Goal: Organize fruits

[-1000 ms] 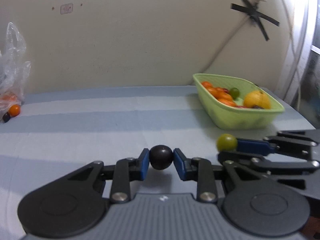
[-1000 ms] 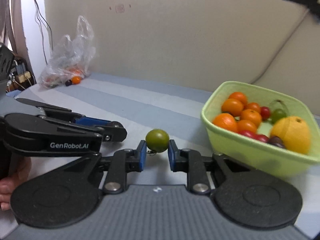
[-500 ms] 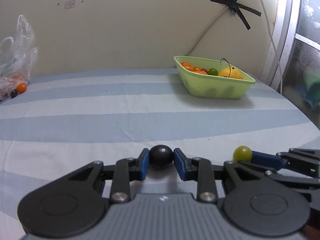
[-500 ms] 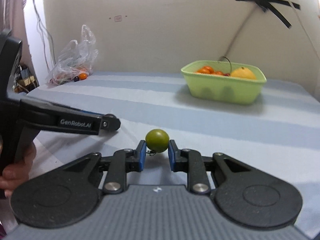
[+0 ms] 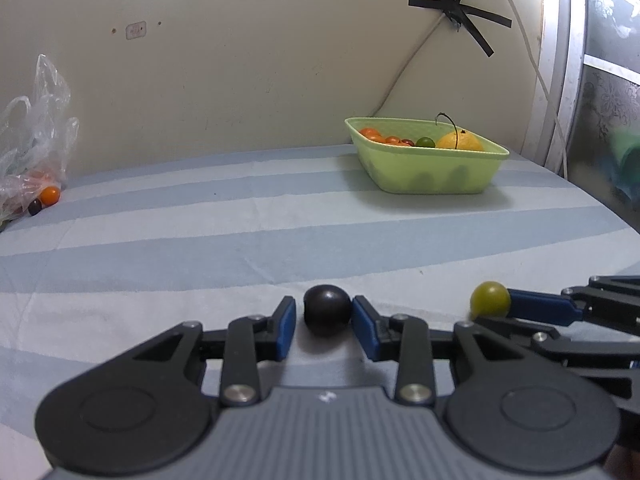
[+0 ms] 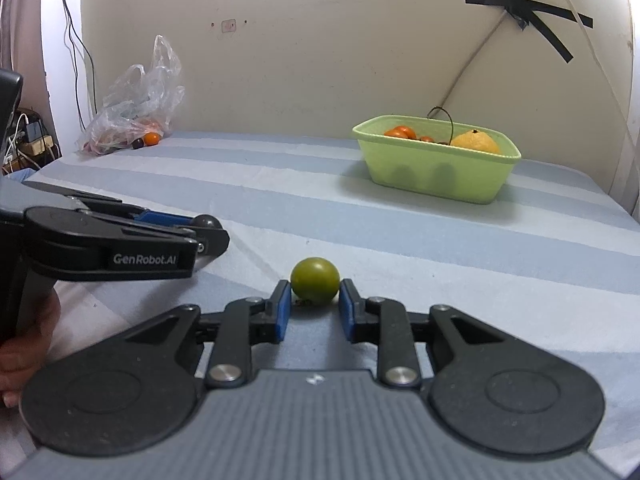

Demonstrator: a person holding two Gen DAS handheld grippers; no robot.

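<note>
A small dark round fruit (image 5: 327, 309) is held between the blue pads of the left gripper (image 5: 324, 322). The right pad touches it, and a thin gap shows at the left pad, so the hold looks loose. It cannot be told whether the fruit rests on the striped cloth (image 5: 280, 216) or is lifted just above it. A small green fruit (image 6: 315, 280) is squeezed between the pads of the right gripper (image 6: 314, 304), which is clenched on it from both sides. The two grippers are kept side by side, near each other but not touching.

The green basket (image 5: 432, 176) is set well apart, far across the cloth near the wall. Oranges, little red fruits and one big yellow fruit are already kept in it. A clear plastic bag (image 6: 136, 100) with more fruit is left in the far corner.

The step now is probably to carry both fruits to the basket. The dark fruit should be gripped firmly first, since round fruit can slip and roll away. Both fruits should be kept level, brought over the basket rim, and let go low, so nothing bounces out or gets bruised.
</note>
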